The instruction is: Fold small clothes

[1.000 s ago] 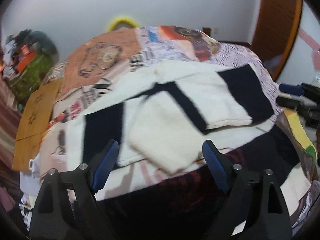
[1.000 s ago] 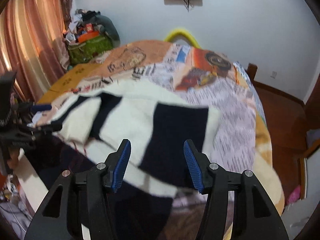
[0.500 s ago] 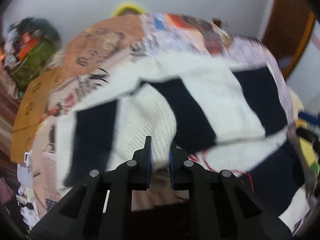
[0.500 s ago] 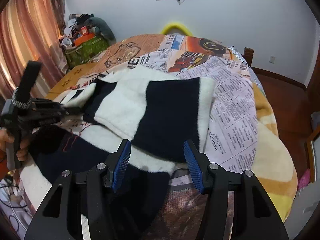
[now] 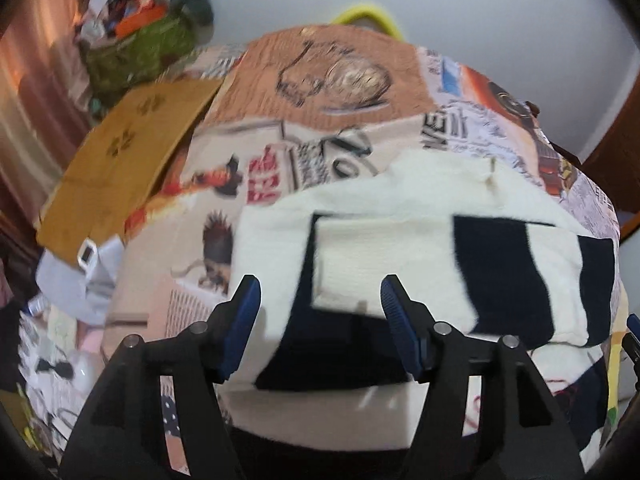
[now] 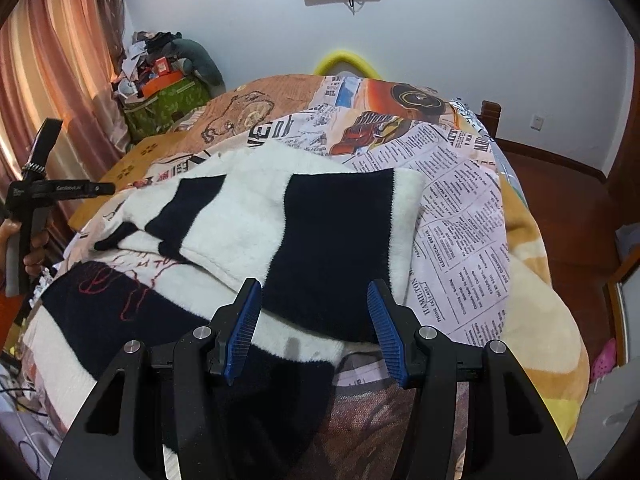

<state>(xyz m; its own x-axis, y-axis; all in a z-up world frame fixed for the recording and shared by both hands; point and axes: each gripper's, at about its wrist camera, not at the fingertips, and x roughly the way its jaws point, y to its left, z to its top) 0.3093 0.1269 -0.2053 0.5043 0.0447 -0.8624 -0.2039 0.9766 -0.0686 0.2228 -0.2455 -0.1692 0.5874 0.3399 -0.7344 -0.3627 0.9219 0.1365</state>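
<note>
A white sweater with navy bands (image 5: 400, 256) lies spread on the bed, its sleeves folded in over the body. My left gripper (image 5: 320, 284) hovers over the sweater's near left part. Its jaws are opening and its pads press on nothing; the knit lies beneath them. In the right wrist view the sweater (image 6: 240, 220) fills the middle, and the left gripper (image 6: 60, 190) shows at the far left in a person's hand (image 6: 34, 254). My right gripper (image 6: 314, 286) stands open just above the wide navy band, with nothing gripped.
The bed carries a newspaper-print blanket (image 6: 460, 208). A brown cardboard sheet (image 5: 120, 168) lies at its left side, with a green bag and clutter (image 6: 168, 100) in the corner by the curtain. A yellow pad (image 6: 344, 60) sits at the bed's head. Wooden floor (image 6: 560, 208) is on the right.
The left gripper shut on the white sleeve end, carried it across over the sweater's body and let it go; its jaws now stand apart. The right gripper stayed open and hardly moved.
</note>
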